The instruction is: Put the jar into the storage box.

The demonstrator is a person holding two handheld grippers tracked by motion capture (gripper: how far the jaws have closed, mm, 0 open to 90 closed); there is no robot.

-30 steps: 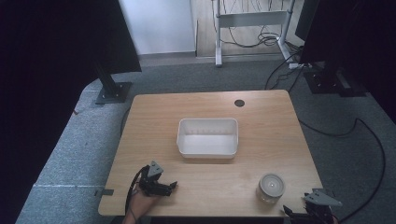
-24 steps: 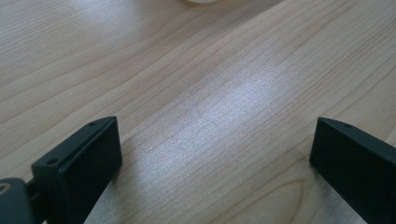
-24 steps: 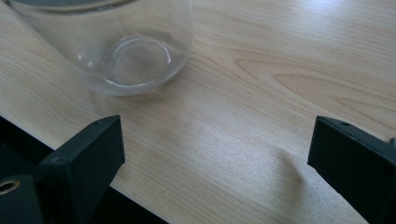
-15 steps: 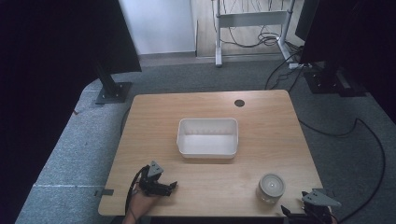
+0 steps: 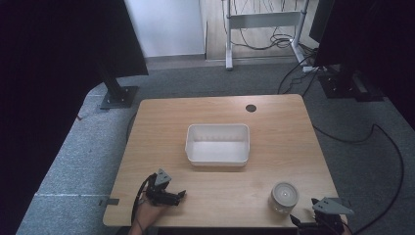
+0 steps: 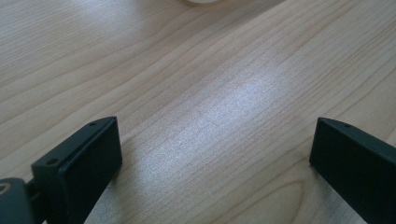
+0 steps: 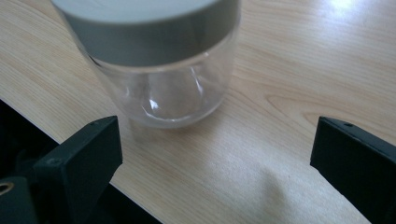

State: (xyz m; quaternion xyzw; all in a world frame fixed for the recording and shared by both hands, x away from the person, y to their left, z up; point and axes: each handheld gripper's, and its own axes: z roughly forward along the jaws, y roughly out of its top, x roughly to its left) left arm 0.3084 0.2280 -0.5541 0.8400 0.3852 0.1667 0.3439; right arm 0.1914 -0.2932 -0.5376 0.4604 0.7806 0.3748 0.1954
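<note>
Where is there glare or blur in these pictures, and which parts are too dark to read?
High view: both side edges are near black; the table is evenly lit. Left gripper view: a pale sheen on the wood between the open jaws. Right gripper view: the jar is soft and cut off at the top, with small glints in its glass and a bright patch top right.

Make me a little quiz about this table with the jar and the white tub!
1. True or false: the jar has its lid on.
2. Which gripper is nearer the jar: A left, B right?
3. What is inside the white tub?

Key: 1 true, a grey lid covers it. 2 B, the right gripper, open at the table edge. 3 Nothing visible; it looks empty.
</note>
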